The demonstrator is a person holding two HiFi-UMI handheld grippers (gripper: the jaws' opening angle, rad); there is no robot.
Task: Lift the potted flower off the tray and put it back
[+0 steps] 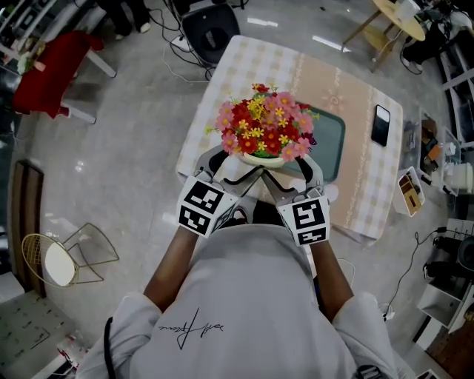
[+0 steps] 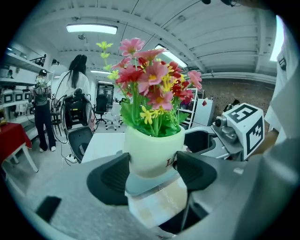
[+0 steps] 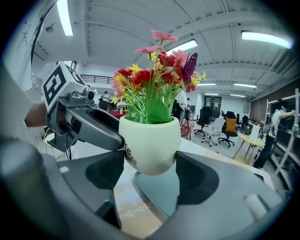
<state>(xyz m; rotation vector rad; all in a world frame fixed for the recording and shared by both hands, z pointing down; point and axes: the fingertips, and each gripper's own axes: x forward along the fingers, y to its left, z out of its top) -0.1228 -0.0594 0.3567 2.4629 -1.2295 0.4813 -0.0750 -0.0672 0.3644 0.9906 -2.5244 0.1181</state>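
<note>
The potted flower [image 1: 263, 126], red, pink and yellow blooms in a white pot [image 1: 261, 158], is held up in the air over the table's near end. The teal tray [image 1: 331, 141] lies on the table, just beyond and to the right. My left gripper [image 1: 238, 169] and right gripper [image 1: 284, 172] are both shut on the pot from opposite sides. In the left gripper view the pot [image 2: 152, 150] sits between the pads [image 2: 115, 174], with the tray [image 2: 146, 185] below. In the right gripper view the pot [image 3: 149, 143] is clamped the same way above the tray [image 3: 159, 192].
The table [image 1: 244, 66] has a checked beige cloth, with a black phone [image 1: 381, 124] near its far right edge. A wire chair [image 1: 63, 259] stands at the left, a red-covered table [image 1: 52, 74] far left and a round wooden table [image 1: 400, 18] top right. People [image 2: 75, 84] stand in the background.
</note>
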